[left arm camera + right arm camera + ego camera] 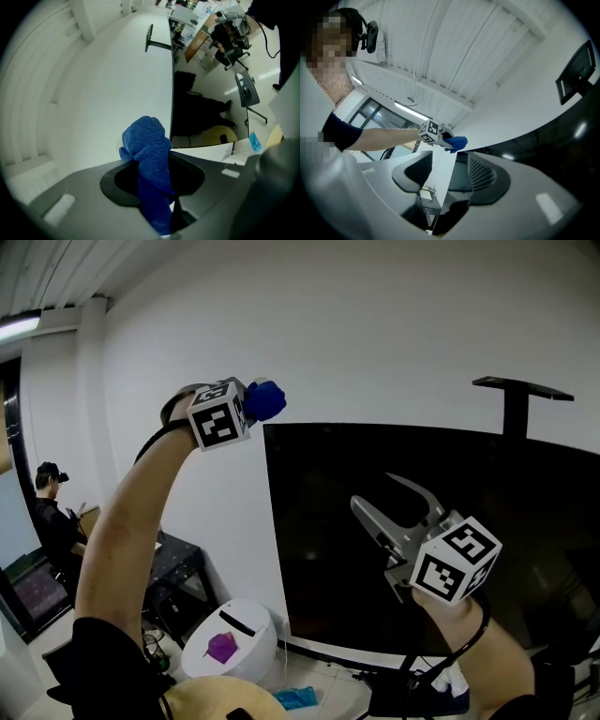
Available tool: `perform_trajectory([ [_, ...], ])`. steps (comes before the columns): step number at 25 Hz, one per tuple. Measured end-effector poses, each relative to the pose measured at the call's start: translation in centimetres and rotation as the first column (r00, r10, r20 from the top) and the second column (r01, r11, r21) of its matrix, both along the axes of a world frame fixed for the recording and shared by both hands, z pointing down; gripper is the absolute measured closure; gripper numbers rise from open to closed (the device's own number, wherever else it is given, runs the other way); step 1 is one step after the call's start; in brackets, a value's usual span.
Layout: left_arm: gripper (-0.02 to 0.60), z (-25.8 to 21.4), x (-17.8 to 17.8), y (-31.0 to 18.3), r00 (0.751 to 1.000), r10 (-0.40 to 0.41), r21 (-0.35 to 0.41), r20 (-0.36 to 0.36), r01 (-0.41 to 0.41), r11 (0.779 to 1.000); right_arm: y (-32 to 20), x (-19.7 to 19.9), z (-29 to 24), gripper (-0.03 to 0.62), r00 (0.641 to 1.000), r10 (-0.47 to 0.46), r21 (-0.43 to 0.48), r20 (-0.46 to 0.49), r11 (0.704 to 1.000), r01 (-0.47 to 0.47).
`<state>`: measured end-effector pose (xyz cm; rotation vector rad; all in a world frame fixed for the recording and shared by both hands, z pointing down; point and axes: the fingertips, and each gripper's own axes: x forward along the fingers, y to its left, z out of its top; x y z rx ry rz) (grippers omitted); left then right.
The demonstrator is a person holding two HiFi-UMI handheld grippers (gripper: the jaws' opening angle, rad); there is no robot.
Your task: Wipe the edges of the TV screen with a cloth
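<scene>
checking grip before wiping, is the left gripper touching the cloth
Touching. The left gripper view shows the left gripper shut on the cloth, which sticks out beyond its jaws.

Cloth [265, 400] in left claw [247, 410] at top-left corner of TV screen [319, 521], right claw [373, 490] before its middle

Pale floor [319, 673], white round container [251, 654], blue scrap [295, 697]

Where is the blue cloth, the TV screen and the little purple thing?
blue cloth [150, 143], left gripper view, its bunched top.
TV screen [323, 531], head view, dark glass near the left edge.
purple thing [222, 647], head view, its middle.
</scene>
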<state>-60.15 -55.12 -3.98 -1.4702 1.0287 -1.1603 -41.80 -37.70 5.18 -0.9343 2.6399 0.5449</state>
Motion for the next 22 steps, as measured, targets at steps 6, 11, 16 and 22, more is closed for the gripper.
perform_trajectory([
  [6, 0.451, 2.4, 0.1, -0.9, 0.989, -0.056, -0.022, 0.138, 0.059, 0.998, 0.7, 0.1, -0.5, 0.35, 1.0, 0.01, 0.014, 0.011, 1.0, -0.01],
  [11, 0.451, 2.8, 2.8, -1.1, 0.976, -0.094, -0.044, 0.196, 0.104, 0.994, 1.4, 3.4, -1.2, 0.35, 1.0, 0.017, 0.032, 0.005, 0.999, -0.017],
  [16, 0.451, 2.9, 4.6, -0.9, 0.926, -0.146, -0.015, 0.348, 0.161, 0.987, 2.2, 5.1, -1.6, 0.35, 1.0, 0.017, 0.047, 0.011, 0.999, -0.018],
  [22, 0.451, 2.8, 7.6, -0.3, 0.916, -0.138, -0.033, 0.376, 0.161, 0.986, 2.8, 7.7, -1.8, 0.35, 1.0, 0.011, 0.054, 0.022, 0.998, -0.012],
])
